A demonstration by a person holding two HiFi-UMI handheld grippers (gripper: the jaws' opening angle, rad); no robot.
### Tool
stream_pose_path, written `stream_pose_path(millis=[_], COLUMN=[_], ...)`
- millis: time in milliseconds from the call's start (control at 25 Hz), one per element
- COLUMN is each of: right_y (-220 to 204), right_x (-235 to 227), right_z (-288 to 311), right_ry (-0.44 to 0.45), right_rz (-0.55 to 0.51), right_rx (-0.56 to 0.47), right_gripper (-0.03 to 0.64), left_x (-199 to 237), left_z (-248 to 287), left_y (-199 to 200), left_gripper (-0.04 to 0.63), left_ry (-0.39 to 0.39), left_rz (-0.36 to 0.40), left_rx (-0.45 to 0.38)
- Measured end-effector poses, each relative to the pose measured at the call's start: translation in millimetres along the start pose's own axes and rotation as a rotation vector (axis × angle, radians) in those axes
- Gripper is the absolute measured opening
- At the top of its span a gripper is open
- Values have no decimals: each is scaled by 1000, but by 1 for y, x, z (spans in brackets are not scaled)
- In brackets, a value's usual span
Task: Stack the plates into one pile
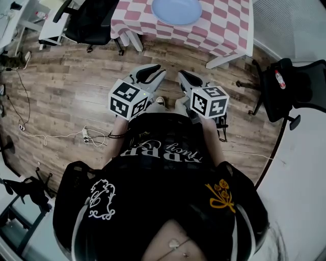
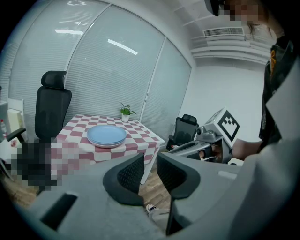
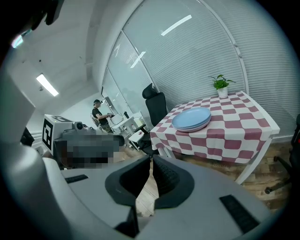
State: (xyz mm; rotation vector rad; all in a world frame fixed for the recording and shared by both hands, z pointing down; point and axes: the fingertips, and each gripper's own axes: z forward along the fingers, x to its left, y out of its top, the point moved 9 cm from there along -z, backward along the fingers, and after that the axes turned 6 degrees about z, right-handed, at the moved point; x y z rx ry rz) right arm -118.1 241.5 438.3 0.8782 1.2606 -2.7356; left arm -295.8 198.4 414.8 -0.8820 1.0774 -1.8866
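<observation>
A pile of light blue plates (image 1: pixel 177 10) lies on the table with the pink-and-white checked cloth (image 1: pixel 224 30), far ahead of me. The plates (image 2: pixel 107 135) show at mid-left in the left gripper view, and the plates (image 3: pixel 191 118) at the right of centre in the right gripper view. I hold both grippers close to my body, above the wooden floor and well short of the table. My left gripper (image 1: pixel 153 74) (image 2: pixel 150 161) is open, with a narrow empty gap between its jaws. My right gripper (image 1: pixel 184 77) (image 3: pixel 151 161) is shut on nothing.
A small potted plant (image 2: pixel 124 112) (image 3: pixel 221 84) stands at the table's far side. Black office chairs (image 1: pixel 89 23) (image 1: pixel 295 84) flank the table. A white cable with a power strip (image 1: pixel 86 135) lies on the floor to my left. A person (image 3: pixel 98 115) stands at distant desks.
</observation>
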Motion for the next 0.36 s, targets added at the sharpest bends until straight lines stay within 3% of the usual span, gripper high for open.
stream_pose_path(millis=[360], right_y=[1], right_x=[-6], right_z=[-1], right_ry=[0], right_rz=[-15], right_rx=[17], right_gripper=[28], left_x=[-1], left_z=[8], left_y=[2], left_gripper=[95], left_ry=[4], left_rz=[-4], left_rx=[1])
